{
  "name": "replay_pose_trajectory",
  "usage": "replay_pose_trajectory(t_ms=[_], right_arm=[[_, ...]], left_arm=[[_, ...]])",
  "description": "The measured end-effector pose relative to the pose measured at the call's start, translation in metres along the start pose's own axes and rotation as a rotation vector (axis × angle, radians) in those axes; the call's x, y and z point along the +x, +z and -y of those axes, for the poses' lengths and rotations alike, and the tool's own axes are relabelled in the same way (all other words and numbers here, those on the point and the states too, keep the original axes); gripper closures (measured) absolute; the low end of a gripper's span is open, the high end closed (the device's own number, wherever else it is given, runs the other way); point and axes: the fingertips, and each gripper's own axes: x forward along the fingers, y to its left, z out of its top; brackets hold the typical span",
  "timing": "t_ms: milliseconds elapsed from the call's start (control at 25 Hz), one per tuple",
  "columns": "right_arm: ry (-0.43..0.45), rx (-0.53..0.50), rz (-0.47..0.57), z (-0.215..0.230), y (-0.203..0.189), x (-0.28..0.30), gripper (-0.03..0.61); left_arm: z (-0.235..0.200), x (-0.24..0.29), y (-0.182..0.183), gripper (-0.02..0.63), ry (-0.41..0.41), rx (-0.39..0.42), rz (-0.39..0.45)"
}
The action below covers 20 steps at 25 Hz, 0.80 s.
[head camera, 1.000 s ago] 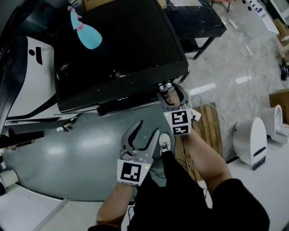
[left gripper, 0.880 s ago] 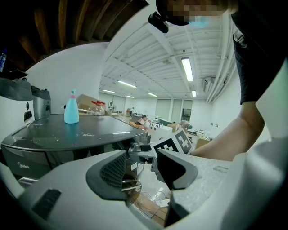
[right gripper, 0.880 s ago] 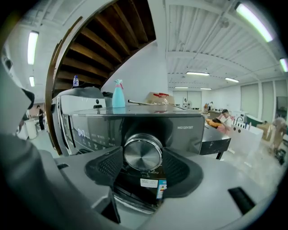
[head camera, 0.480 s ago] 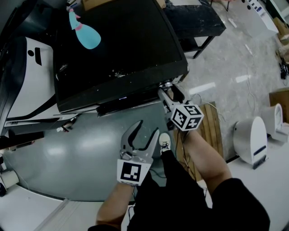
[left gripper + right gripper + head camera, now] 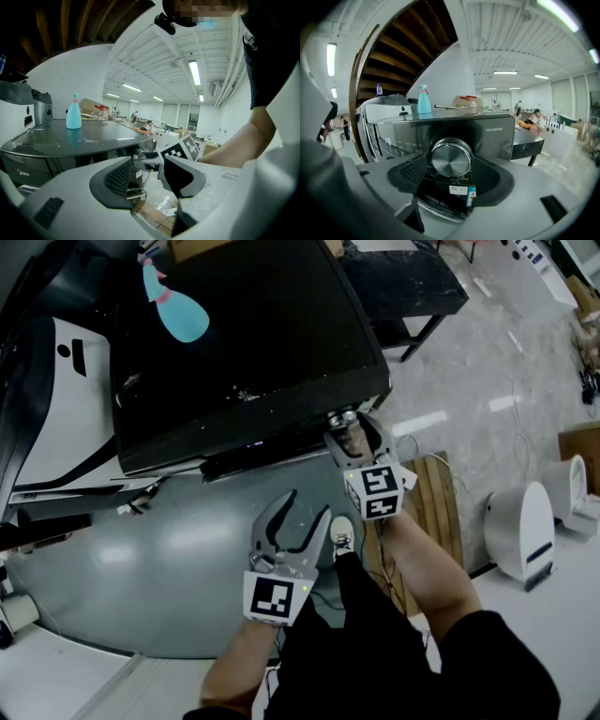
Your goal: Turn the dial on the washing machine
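Note:
The washing machine [image 5: 244, 324] has a glossy black top, and its silver dial [image 5: 343, 417] sits at the front right corner. My right gripper [image 5: 356, 432] reaches up to that corner with one jaw on each side of the dial. In the right gripper view the round metal dial [image 5: 451, 158] fills the gap between the jaws of the right gripper [image 5: 451, 165]. These jaws have just been opening, and the pads stand right beside the dial's rim. My left gripper [image 5: 307, 507] hangs open and empty below the machine's front edge, seen as [image 5: 149, 166].
A teal spray bottle [image 5: 183, 310] stands on the machine's top at the back. A wooden pallet [image 5: 436, 502] lies on the floor to the right, with a white rounded appliance [image 5: 520, 535] beyond it. A black table [image 5: 403, 282] stands behind the machine.
The right gripper's marker cube rolled to the right half a second ago and has rolled back to near its first pose. The left gripper has not moved.

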Motion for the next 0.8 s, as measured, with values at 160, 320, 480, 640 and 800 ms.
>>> replay_pose_trajectory(t_ms=[160,320,480,640,800], right_arm=[[-0.036,-0.130,-0.017,-0.0017,0.0002,0.0017,0.281],[-0.078,-0.218,-0.035,0.0000,-0.0021,0.0028,0.288],[-0.099,-0.214,-0.035,0.0014,-0.0015,0.0038,0.291],[-0.103,-0.193,-0.029,0.0010,-0.0019,0.0037,0.297],[-0.073,-0.061,-0.010,0.0022,-0.0041,0.0040,0.304]], left_arm=[[-0.0020,-0.0001,-0.0018,0.414,0.005,-0.001,-0.001],[-0.0030,-0.0003,-0.0025,0.414,0.006,-0.004,-0.002],[-0.0046,-0.0012,-0.0028,0.414,0.009,-0.006,-0.004],[-0.0058,-0.0012,-0.0042,0.414,0.010,-0.009,-0.003],[-0.0063,-0.0010,-0.0053,0.414,0.010,-0.012,-0.005]])
